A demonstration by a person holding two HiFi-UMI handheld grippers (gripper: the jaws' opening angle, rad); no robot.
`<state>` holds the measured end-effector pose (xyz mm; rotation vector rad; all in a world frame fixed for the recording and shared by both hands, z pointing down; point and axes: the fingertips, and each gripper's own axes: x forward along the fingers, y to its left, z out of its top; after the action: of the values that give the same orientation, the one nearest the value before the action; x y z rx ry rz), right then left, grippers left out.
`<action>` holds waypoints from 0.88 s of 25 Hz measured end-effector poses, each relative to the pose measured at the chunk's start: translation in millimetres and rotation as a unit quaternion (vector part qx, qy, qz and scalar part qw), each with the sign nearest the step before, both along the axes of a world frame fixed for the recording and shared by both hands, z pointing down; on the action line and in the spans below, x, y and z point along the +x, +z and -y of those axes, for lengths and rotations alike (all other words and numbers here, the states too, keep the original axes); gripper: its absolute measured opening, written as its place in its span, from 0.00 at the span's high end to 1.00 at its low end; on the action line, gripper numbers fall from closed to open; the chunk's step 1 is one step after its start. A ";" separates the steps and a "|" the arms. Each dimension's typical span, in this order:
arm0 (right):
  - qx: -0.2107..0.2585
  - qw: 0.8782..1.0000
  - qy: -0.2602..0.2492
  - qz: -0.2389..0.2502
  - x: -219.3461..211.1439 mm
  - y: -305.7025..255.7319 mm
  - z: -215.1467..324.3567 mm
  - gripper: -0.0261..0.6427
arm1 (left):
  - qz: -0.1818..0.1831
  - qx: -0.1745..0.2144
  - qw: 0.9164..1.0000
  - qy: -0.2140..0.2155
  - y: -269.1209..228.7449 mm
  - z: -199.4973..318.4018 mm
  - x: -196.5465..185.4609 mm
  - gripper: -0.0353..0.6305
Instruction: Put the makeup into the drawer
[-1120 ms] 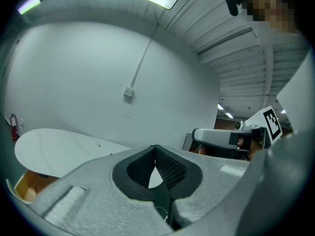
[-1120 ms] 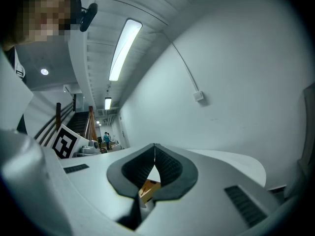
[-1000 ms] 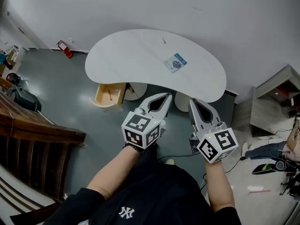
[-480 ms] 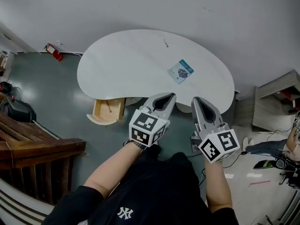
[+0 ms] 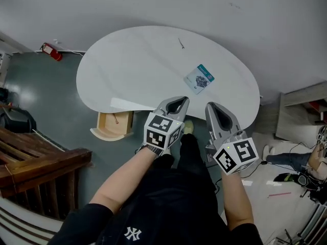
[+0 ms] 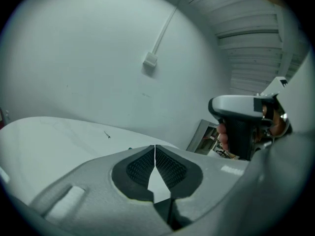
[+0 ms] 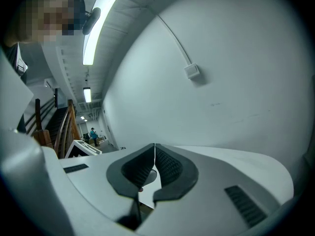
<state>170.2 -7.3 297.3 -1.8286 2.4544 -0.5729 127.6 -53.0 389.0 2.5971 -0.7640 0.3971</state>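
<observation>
The makeup (image 5: 199,78), a small flat packet with teal and dark print, lies on the right half of the white oval table (image 5: 138,65). An open wooden drawer (image 5: 113,125) sticks out below the table's near left edge, with a small red item inside. My left gripper (image 5: 179,101) is shut and empty at the near table edge, short of the packet. The right gripper (image 5: 211,106) is shut and empty beside it. In the left gripper view the jaws (image 6: 155,147) meet over the tabletop (image 6: 49,141). The right gripper view shows closed jaws (image 7: 155,146) too.
A small dark object (image 5: 180,44) lies near the table's far edge. A wooden stair rail (image 5: 36,160) stands at the left, a red fire extinguisher (image 5: 51,51) by the far wall, and a grey cabinet (image 5: 301,111) with cables at the right.
Both grippers and the person have come closer to the table; their tips now reach its near edge. Both stay shut. The packet and drawer have not moved.
</observation>
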 end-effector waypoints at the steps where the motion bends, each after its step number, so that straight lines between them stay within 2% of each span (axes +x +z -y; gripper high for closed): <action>1: 0.000 1.000 -0.006 -0.001 2.5 5.1 8.8 0.94 | 0.003 -0.008 1.000 -0.009 9.1 9.3 2.3 0.93; 10: -0.030 0.998 -0.058 -0.027 37.3 74.2 96.2 0.94 | 0.051 -0.047 0.995 -0.072 91.2 83.8 35.8 0.93; 17: -0.072 0.991 -0.107 -0.029 45.0 140.2 135.0 0.94 | 0.084 -0.096 0.982 -0.141 163.4 123.1 38.9 0.93; 22: -0.090 0.987 -0.133 -0.019 48.8 168.0 156.6 0.94 | 0.075 -0.146 0.973 -0.164 199.1 137.3 43.6 0.91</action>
<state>219.0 -163.9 465.3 -1.5875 2.7774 -0.8038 171.3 -190.2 588.1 2.1386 -1.0764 0.5622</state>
